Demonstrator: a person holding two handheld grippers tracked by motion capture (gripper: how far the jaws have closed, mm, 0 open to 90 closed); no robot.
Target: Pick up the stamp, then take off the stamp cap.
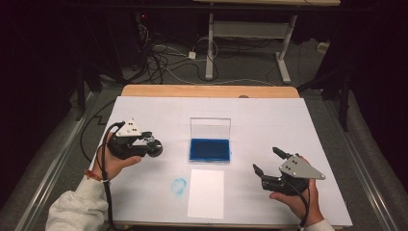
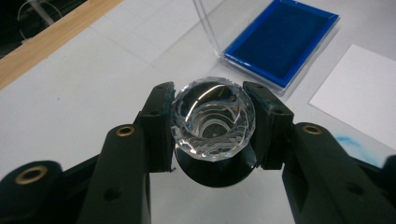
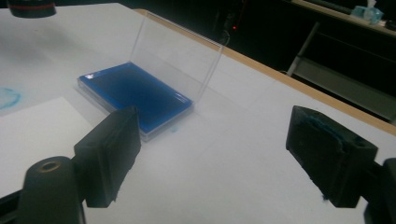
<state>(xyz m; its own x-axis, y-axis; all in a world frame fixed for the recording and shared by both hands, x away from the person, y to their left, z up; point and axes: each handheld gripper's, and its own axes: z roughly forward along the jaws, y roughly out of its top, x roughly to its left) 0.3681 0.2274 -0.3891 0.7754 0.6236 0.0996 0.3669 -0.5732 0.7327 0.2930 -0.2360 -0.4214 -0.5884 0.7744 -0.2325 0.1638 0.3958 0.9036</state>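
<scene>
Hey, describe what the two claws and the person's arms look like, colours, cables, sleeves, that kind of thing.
Both claws are black, with two blocky jaws each and brass-coloured fittings at the joints. The left claw and the right claw each carry a grey three-cornered plate on top, dotted with small holes. A black cable trails from each toward the person. The sleeves are light grey, and a reddish band sits on the left wrist.

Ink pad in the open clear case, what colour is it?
Deep blue ink pad; left gripper view shows it best.
</scene>
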